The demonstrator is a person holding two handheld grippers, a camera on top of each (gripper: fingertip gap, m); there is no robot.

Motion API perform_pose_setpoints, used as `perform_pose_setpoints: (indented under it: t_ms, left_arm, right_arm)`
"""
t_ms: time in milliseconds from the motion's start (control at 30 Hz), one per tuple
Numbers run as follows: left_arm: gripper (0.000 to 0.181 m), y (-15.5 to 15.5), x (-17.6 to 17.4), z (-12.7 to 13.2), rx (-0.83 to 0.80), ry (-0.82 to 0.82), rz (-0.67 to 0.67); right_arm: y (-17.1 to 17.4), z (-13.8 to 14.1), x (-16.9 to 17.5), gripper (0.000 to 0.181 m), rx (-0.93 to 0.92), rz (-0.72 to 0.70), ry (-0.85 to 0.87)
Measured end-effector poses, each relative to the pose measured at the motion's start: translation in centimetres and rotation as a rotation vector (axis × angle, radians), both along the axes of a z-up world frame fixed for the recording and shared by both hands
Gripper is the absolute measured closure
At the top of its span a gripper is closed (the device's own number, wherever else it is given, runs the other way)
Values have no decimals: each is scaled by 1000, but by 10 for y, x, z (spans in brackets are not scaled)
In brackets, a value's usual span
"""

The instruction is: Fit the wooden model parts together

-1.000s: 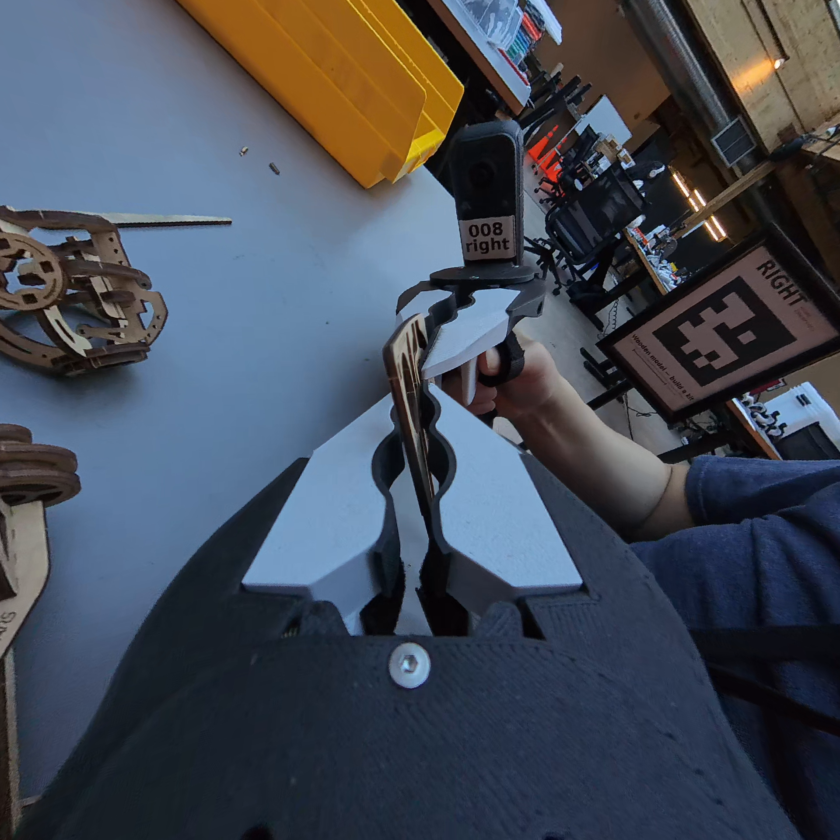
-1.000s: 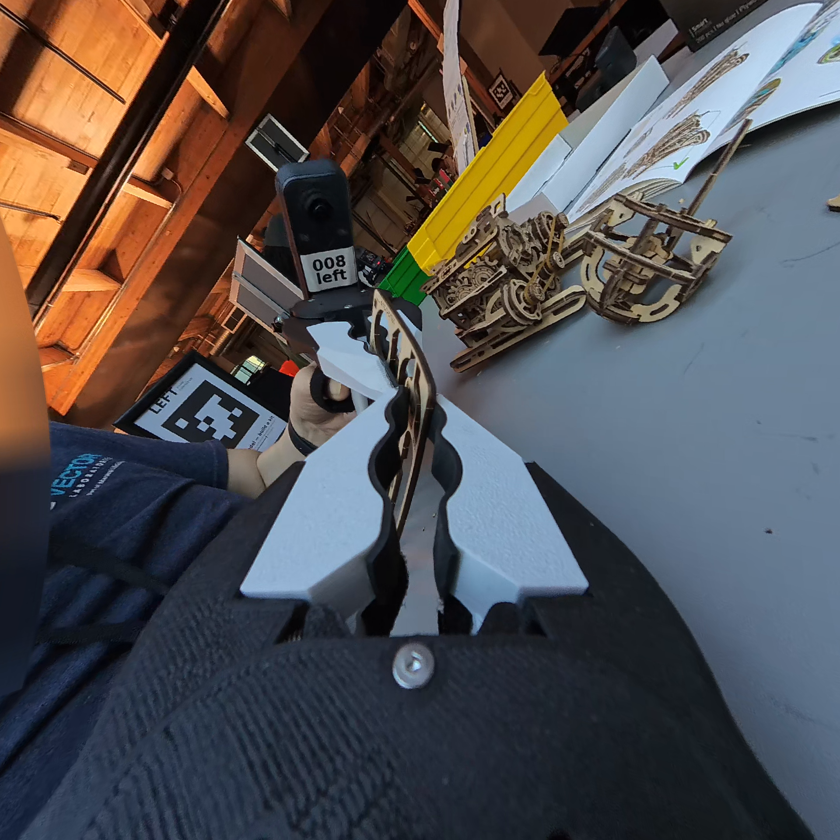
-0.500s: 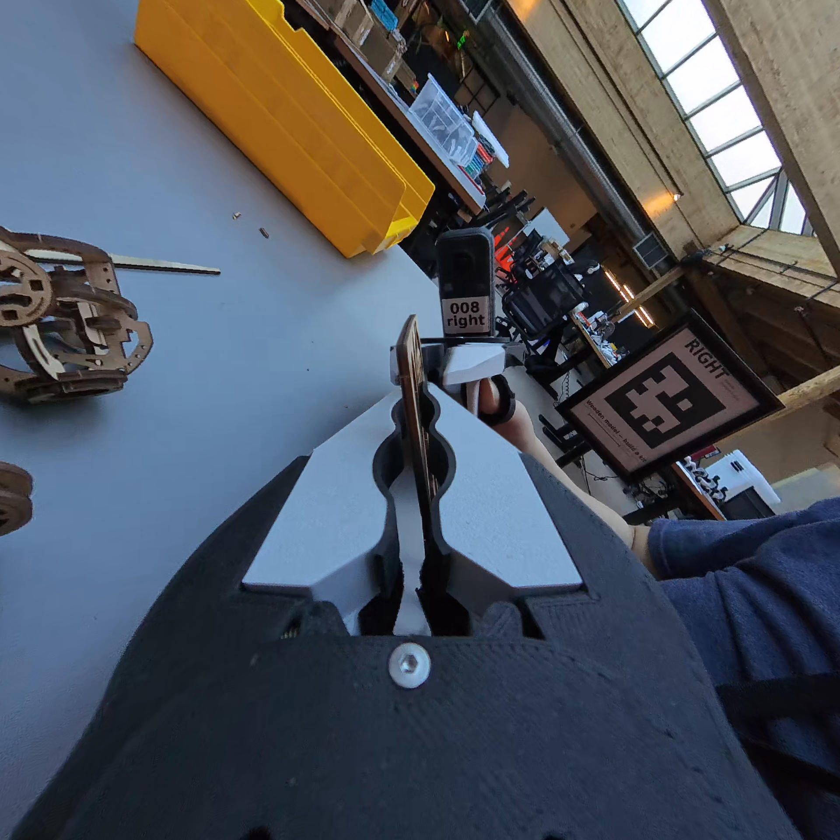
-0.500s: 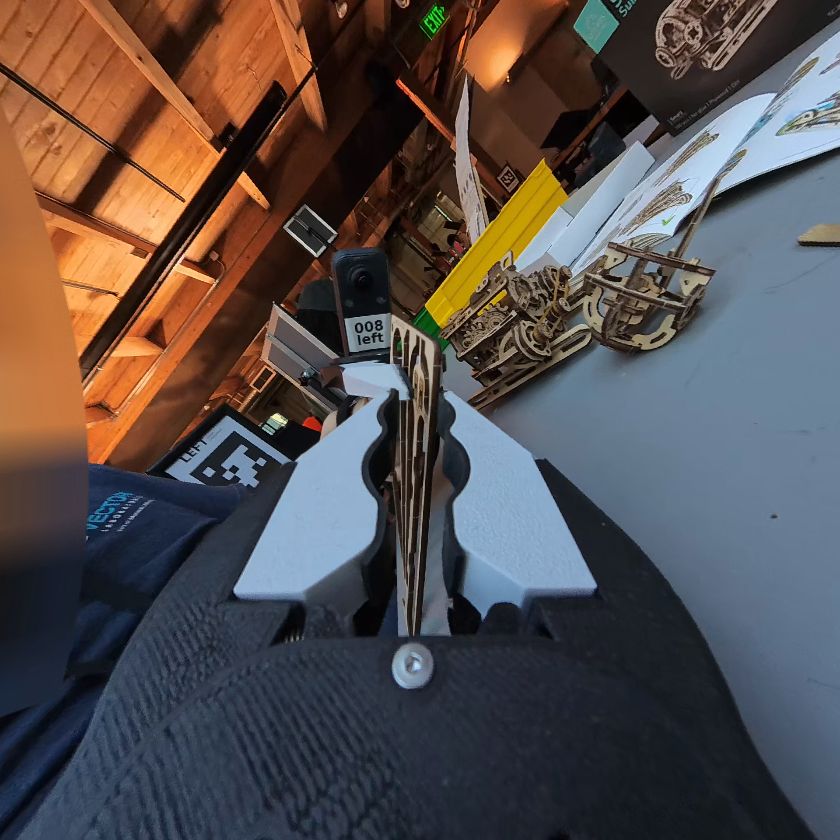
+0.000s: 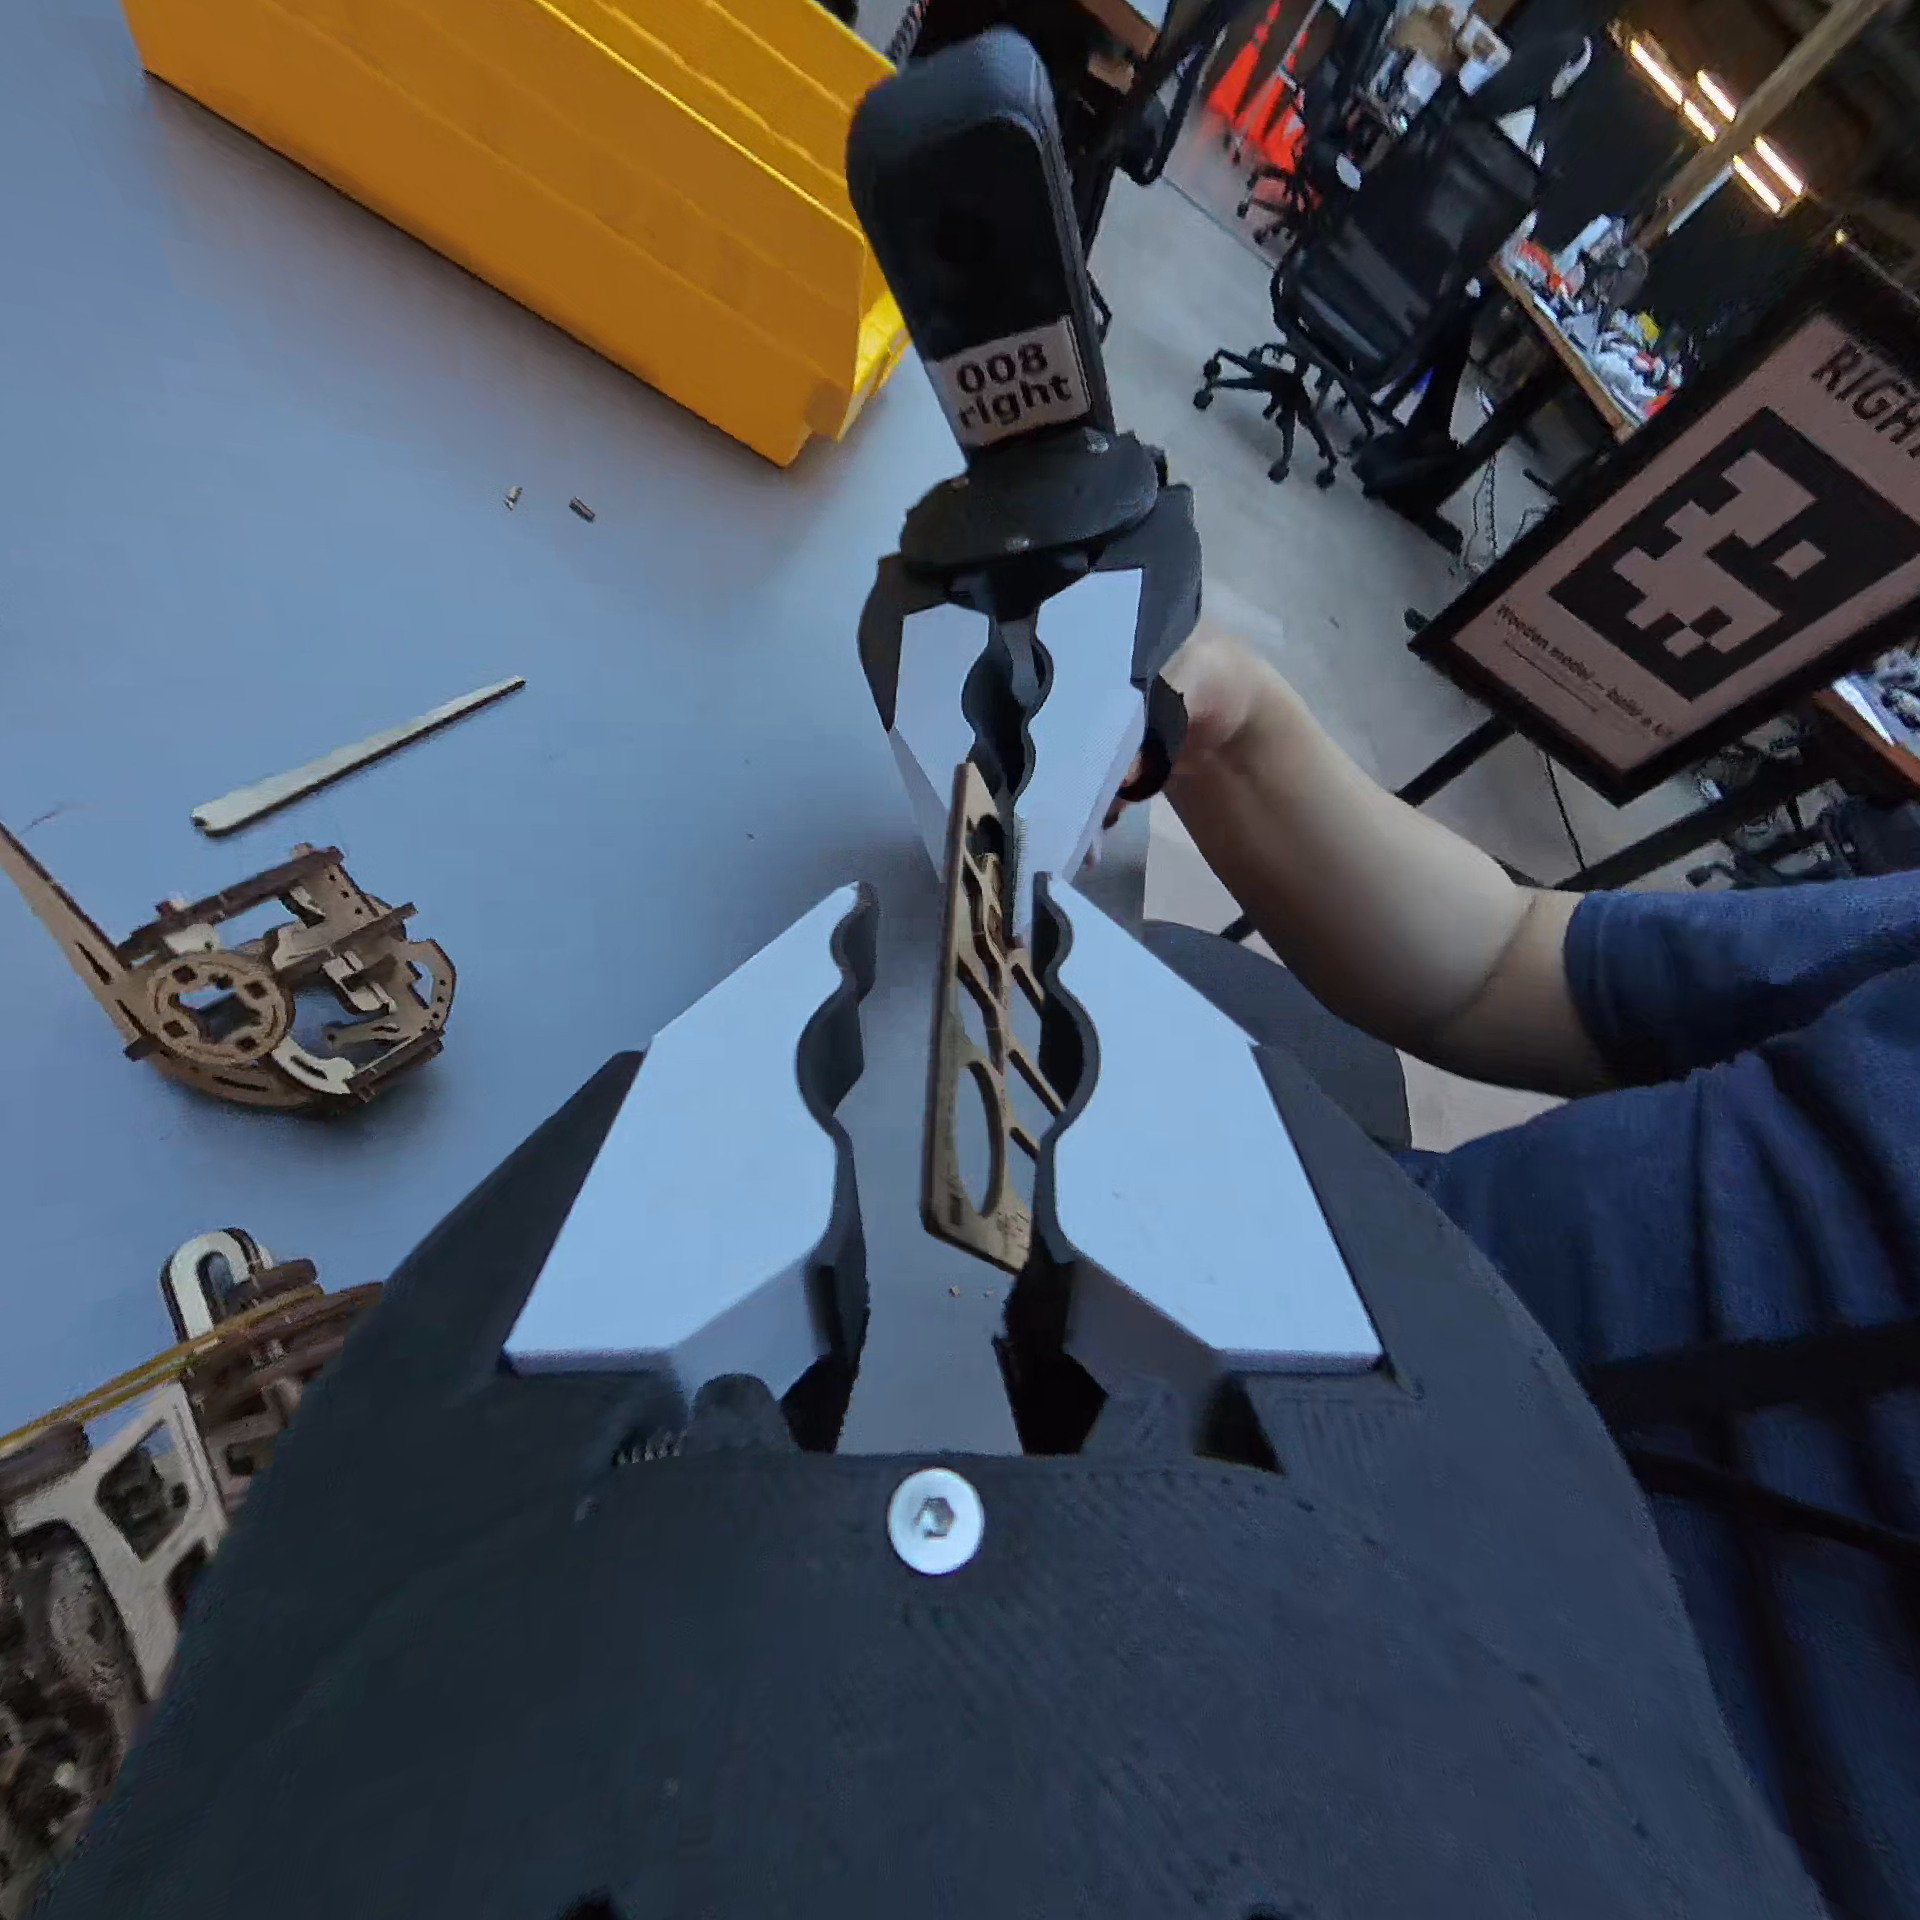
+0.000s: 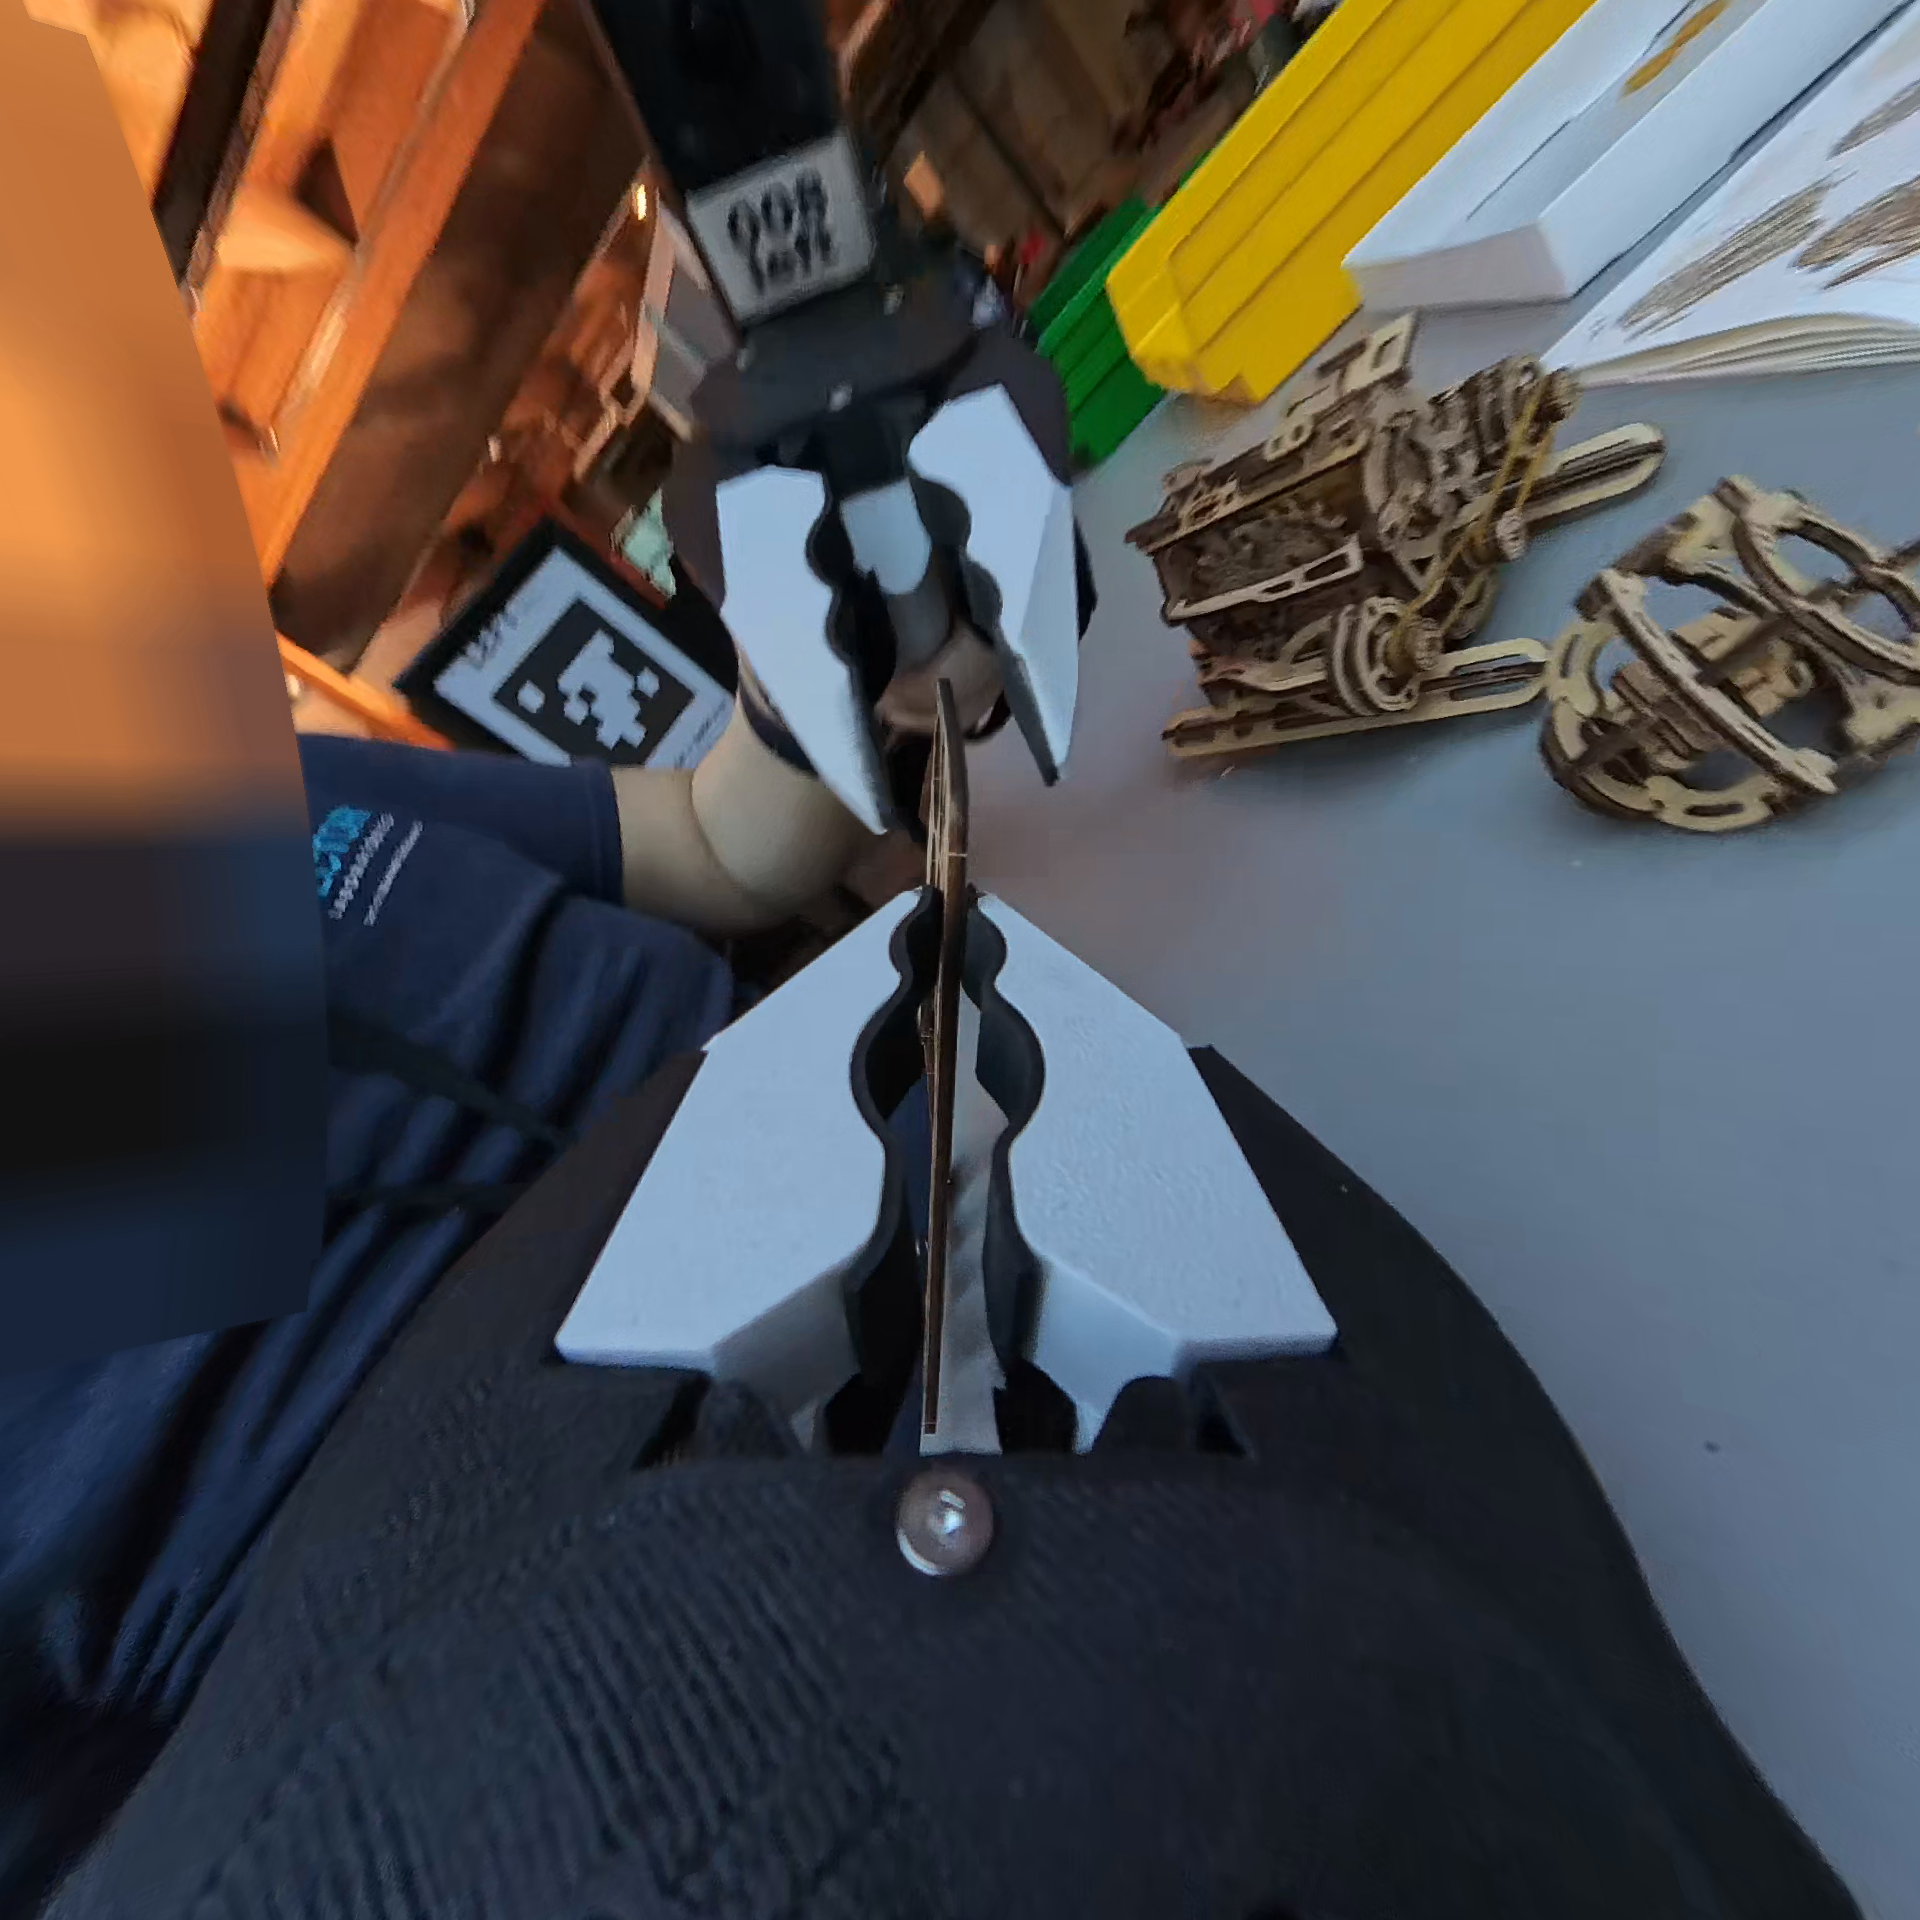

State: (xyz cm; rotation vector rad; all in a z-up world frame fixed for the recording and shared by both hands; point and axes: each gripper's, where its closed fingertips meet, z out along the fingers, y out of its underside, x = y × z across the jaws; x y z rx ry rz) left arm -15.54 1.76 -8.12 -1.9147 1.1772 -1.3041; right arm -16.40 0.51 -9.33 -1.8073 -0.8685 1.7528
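My left claw point(image 5: 951, 904) stands released, its white fingers point(image 5: 717, 1122) spread wide; the flat wooden part point(image 5: 982, 1049) runs down the gap, lying against the inner face of the right-hand finger, clear of the other; my right claw point(image 6: 945, 904) is clenched on that same part point(image 6: 943, 1039), which I see edge-on between its pads, the tip poking out past the fingertips toward the left claw point(image 6: 966, 800) hanging open just beyond; from the left camera the right claw point(image 5: 997, 831) comes in nose to nose with mine, pinching the part's far end; both claws are held above the grey table point(image 5: 364, 436); on it, well apart from the part, sit a round wooden cage point(image 5: 281, 997), a loose strip point(image 5: 353, 758) beside it, and the big geared model point(image 6: 1361, 551) with the cage point(image 6: 1745, 665) just next to it; yellow bins point(image 5: 582, 177) lie along the far edge; an open booklet point(image 6: 1787, 260) rests behind the model
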Motion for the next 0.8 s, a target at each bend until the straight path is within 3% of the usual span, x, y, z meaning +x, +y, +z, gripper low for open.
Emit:
perform_pose_setpoints:
  t_ms: [100, 200, 300, 367, 433, 567, 633, 800]
  left_arm:
    - [169, -6, 1, 4, -43, 33, -107]
    - [179, 5, -3, 9, -55, 8, -66]
    - [181, 23, -14, 21, -98, -104, 69]
    - [181, 30, -26, 23, -92, -175, 175]
    - [181, 33, -37, 22, -100, -250, 280]
    - [181, 26, -49, 11, -154, -375, 420]
    - [181, 24, -54, 5, -138, -400, 479]
    - [181, 22, -67, 2, -95, -469, 599]
  right_arm:
    - [-1, 3, -4, 180, 32, 80, -80]
    - [12, 9, -6, 178, 61, 33, -94]
    - [44, 27, 6, 162, 143, -269, -68]
    - [45, 54, 21, 166, 239, -485, 36]
    - [23, 66, 14, 181, 205, -516, 173]
    - [-1, 18, -33, 162, -171, -374, 206]
    - [5, 10, -39, 163, -221, -436, 265]
    - [9, -4, -49, 173, -170, -544, 199]
